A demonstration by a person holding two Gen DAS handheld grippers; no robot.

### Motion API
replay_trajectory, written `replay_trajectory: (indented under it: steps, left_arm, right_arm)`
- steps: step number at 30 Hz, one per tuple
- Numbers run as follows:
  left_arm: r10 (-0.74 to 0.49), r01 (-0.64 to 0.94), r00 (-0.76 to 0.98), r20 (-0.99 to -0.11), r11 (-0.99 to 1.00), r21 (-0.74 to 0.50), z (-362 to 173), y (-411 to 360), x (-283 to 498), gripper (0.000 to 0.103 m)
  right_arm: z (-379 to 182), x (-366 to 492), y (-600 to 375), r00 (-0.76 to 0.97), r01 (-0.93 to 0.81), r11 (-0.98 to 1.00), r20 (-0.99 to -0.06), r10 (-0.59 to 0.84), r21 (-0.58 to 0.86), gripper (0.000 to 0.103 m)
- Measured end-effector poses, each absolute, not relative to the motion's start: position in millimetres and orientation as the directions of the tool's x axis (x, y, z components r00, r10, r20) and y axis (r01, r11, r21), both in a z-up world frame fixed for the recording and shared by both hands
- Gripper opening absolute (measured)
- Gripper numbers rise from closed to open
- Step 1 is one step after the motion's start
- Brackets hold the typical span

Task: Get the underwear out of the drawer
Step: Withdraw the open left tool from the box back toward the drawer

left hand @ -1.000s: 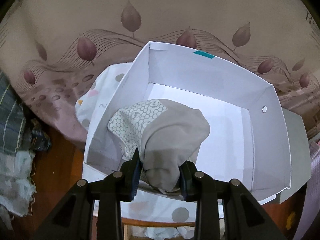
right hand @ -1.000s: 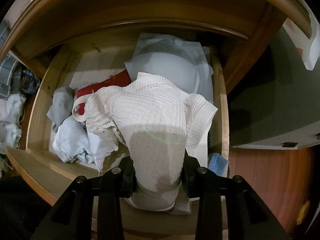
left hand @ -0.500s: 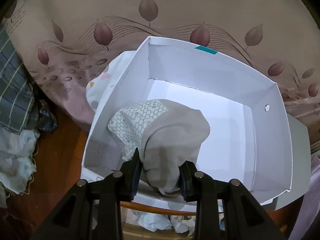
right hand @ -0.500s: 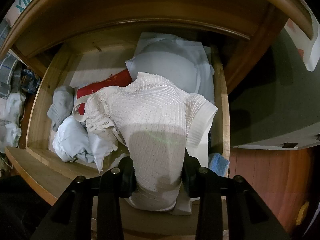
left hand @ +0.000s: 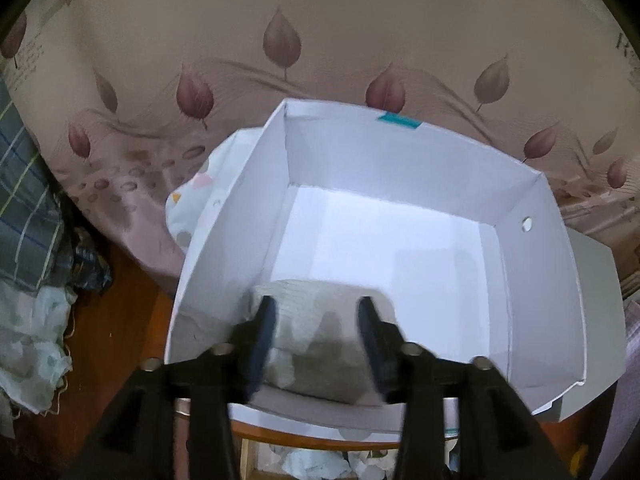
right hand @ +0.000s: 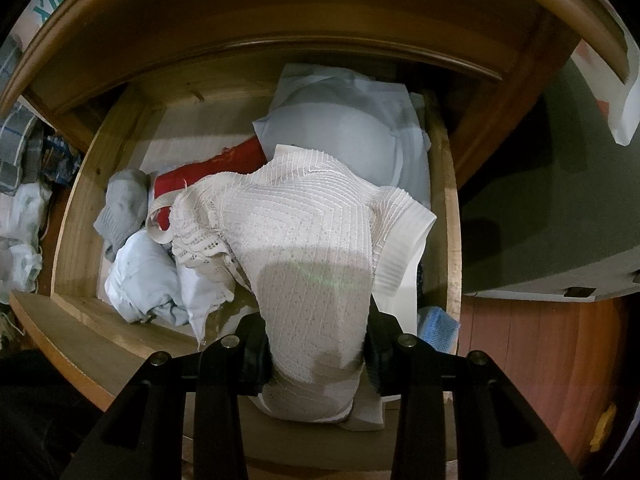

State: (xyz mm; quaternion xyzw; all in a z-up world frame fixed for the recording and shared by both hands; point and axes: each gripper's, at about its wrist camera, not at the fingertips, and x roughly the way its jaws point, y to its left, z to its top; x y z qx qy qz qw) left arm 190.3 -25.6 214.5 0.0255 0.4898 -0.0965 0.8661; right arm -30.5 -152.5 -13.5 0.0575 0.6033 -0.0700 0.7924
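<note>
In the left wrist view my left gripper (left hand: pixel 318 334) hangs over the near end of a white cardboard box (left hand: pixel 532 280). Its jaws are opening, and the grey and white patterned underwear (left hand: pixel 316 340) lies slumped between them on the box floor, free of the pads. In the right wrist view my right gripper (right hand: pixel 318 354) is shut on a white ribbed knit underwear piece (right hand: pixel 304 240), which hangs over the open wooden drawer (right hand: pixel 450 216). The drawer also holds a red garment (right hand: pixel 208 168), a grey piece (right hand: pixel 124 204) and pale blue clothes (right hand: pixel 144 276).
The box sits on a leaf-patterned pinkish bedspread (left hand: pixel 280 60) and a spotted white cloth (left hand: pixel 196 200). A checked cloth (left hand: pixel 24 208) and crumpled pale fabric (left hand: pixel 28 340) lie at left above a reddish wood floor (left hand: pixel 116 320). A grey-green surface (right hand: pixel 560 208) stands right of the drawer.
The left gripper's jaws have spread and the grey patterned underwear has dropped from a raised bundle to a low heap in the box. The right gripper and its white garment have not moved.
</note>
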Motion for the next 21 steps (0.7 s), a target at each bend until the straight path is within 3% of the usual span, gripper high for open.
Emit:
replay_trajectory:
  steps: [1,13,21]
  left_arm:
    - [-0.149,0.195,0.511,-0.847,0.979,-0.054,218.1,-25.6,189.6,0.058]
    - [-0.136,0.209,0.62,-0.773,0.978,-0.005,254.0,1.7,136.6,0.059]
    - [-0.097,0.174,0.619,-0.779,0.985,0.016,218.2,52.8,78.0,0.06]
  right_arm:
    - [-13.8,-30.6,-151.9,0.261,0.179,0.984,-0.964,-0.042,0.006,0.034]
    - [-15.0,-29.6,-150.4,0.259,0.171,0.985,-0.965,-0.042,0.003,0.034]
    - [-11.6,-26.3,-149.6,0.264,0.156,0.988,-0.964,-0.027,0.016,0.03]
